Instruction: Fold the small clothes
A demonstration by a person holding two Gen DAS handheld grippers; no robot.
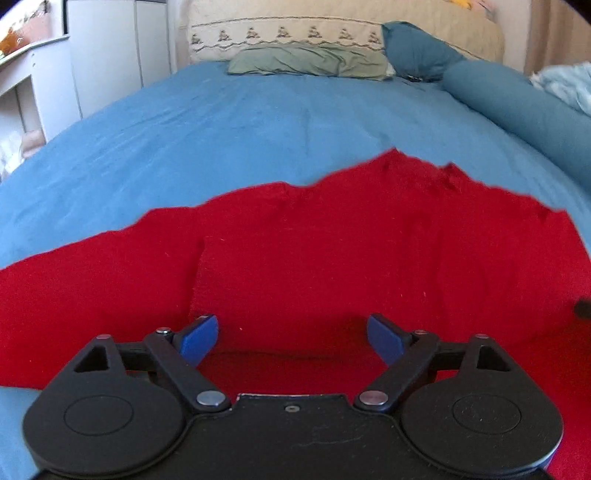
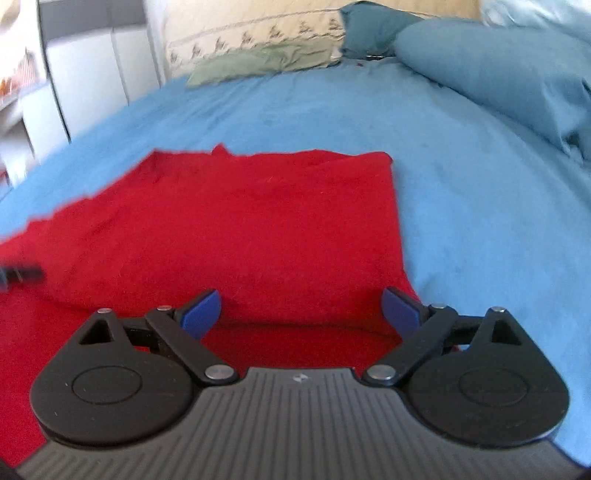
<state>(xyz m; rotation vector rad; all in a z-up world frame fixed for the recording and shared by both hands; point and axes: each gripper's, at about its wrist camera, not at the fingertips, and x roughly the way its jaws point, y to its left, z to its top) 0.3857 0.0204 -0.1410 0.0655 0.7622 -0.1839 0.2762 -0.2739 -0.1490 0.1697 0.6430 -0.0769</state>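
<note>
A red garment (image 1: 332, 251) lies spread flat on the blue bed sheet (image 1: 221, 122). It also shows in the right wrist view (image 2: 258, 229), where its right edge is straight. My left gripper (image 1: 291, 338) is open and empty, low over the near part of the garment, with a fold edge by its left fingertip. My right gripper (image 2: 301, 310) is open and empty over the garment's near right part; its right finger (image 2: 400, 312) sits near the cloth's right edge. A dark bit of the other gripper (image 2: 22, 275) shows at the far left.
A green pillow (image 1: 310, 61) and a cream embroidered pillow (image 1: 280, 35) lie at the head of the bed. Teal pillows (image 2: 491, 70) line the right side. White furniture (image 1: 48, 74) stands left of the bed. The bed sheet also shows in the right wrist view (image 2: 480, 221).
</note>
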